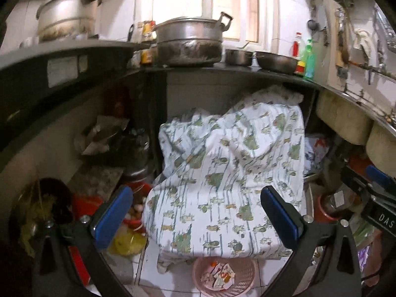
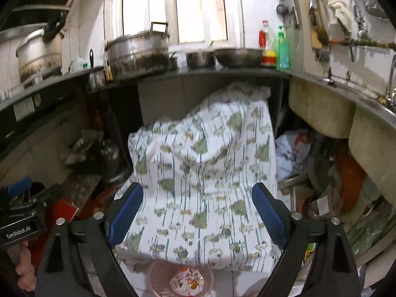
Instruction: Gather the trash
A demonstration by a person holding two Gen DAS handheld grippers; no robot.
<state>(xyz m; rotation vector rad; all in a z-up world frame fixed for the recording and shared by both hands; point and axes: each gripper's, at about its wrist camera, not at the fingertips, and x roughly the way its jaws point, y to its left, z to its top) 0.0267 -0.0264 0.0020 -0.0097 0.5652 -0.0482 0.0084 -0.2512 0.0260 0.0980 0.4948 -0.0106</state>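
A pink mesh basket [image 1: 243,276] [image 2: 160,276] stands on the white tiled floor at the bottom of both views, with crumpled wrappers and paper scraps [image 1: 220,276] [image 2: 188,283] inside it. My left gripper [image 1: 198,215] hangs well above the basket, jaws wide open, nothing between the blue pads [image 1: 112,216]. My right gripper [image 2: 198,210] is open too and empty, with blue pads [image 2: 126,216] on either side of the patterned cloth behind. The other gripper shows at each view's edge.
A white cloth with green print [image 1: 230,170] [image 2: 205,173] drapes a bulky thing under the dark counter [image 1: 222,70]. Sooty pots [image 1: 190,42], pans and bottles [image 2: 274,47] stand on the counter. Bags, jars and a bowl of scraps [image 1: 44,212] crowd the floor at both sides.
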